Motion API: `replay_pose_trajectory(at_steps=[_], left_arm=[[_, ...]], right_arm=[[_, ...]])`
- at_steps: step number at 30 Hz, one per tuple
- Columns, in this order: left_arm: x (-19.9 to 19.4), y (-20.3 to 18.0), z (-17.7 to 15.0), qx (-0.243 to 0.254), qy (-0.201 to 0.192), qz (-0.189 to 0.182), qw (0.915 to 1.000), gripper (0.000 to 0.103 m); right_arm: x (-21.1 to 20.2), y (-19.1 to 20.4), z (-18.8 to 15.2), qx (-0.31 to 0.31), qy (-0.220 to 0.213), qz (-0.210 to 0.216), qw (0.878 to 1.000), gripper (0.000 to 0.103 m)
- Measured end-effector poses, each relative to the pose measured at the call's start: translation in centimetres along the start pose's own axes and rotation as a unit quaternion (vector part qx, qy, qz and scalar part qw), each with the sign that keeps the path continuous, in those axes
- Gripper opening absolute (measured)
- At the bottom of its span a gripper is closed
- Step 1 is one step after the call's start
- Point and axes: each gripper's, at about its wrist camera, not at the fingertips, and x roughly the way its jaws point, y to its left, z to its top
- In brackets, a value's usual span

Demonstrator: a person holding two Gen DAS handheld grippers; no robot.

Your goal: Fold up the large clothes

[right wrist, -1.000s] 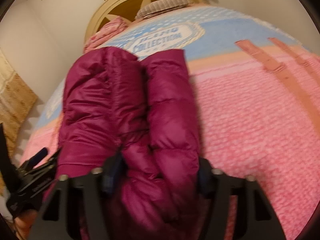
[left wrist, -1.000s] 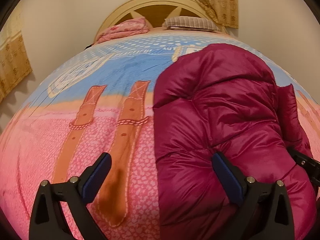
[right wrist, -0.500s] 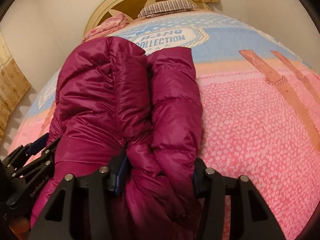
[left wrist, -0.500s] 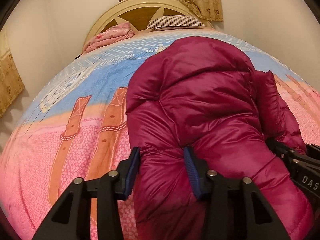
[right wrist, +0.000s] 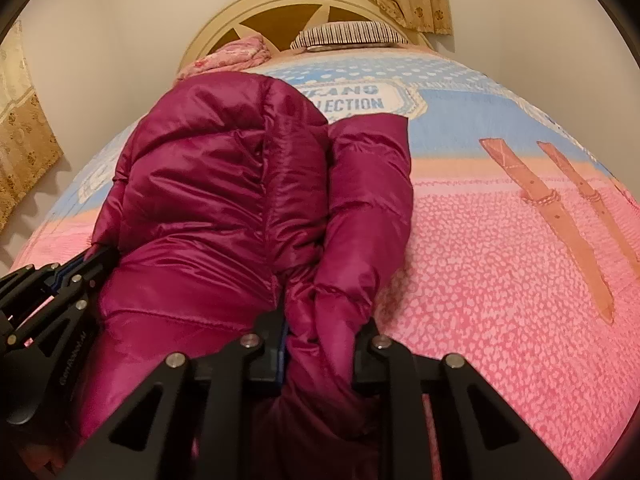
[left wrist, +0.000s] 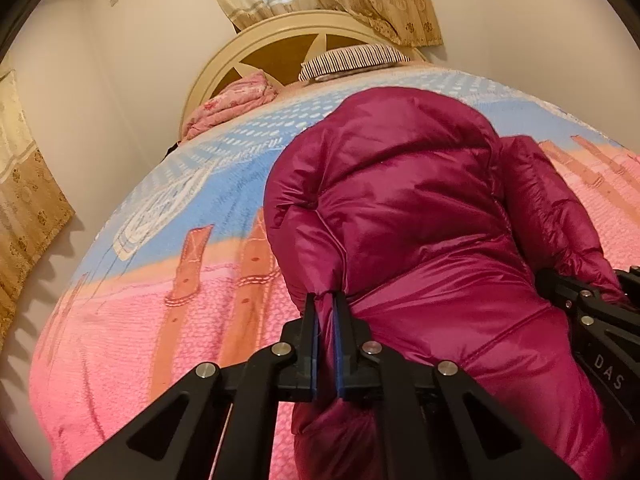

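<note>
A magenta puffer jacket (left wrist: 400,208) lies lengthwise on the bed, its near hem toward me; it also shows in the right wrist view (right wrist: 224,200). My left gripper (left wrist: 327,300) is shut on a thin pinch of the jacket's near left edge. My right gripper (right wrist: 322,332) is shut on a thick bunch of the jacket's near right part, beside the folded-in sleeve (right wrist: 368,184). Each gripper shows at the edge of the other's view: the right gripper (left wrist: 592,320) and the left gripper (right wrist: 60,280).
The bed has a pink and blue printed cover (left wrist: 140,280) with orange strap pictures. A striped pillow (left wrist: 352,60) and a pink folded blanket (left wrist: 232,104) lie by the cream headboard (left wrist: 280,32). Curtains hang behind and at the left wall.
My left gripper moved right onto the jacket's left edge and closed from wide open to shut on it. My right gripper tightened on its bunch. Both views have tilted up.
</note>
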Motion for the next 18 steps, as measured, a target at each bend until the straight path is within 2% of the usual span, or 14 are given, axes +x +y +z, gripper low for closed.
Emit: replay_pose_trajectory(at_steps=[6,12,18], left_arm=[[-2.9,2.5,-0.4,-0.008,-0.019,0.012,0.9997,0.004],[-5.7,6.7,-1.0,-0.036,-0.032,0.032,0.9984,0.004],[-6.7,11.0,-2.0,-0.062,-0.035,0.062,0.9955,0.004]], right_arm=[[-1.0,0.8,-0.1,0.0,-0.005,0.03,1.0,0.021],[-2.3,4.0,-0.2,-0.026,-0.02,0.063,0.997,0.021],[-2.9,6.5,0.5,-0.062,-0.029,0.088,0.994,0.021]])
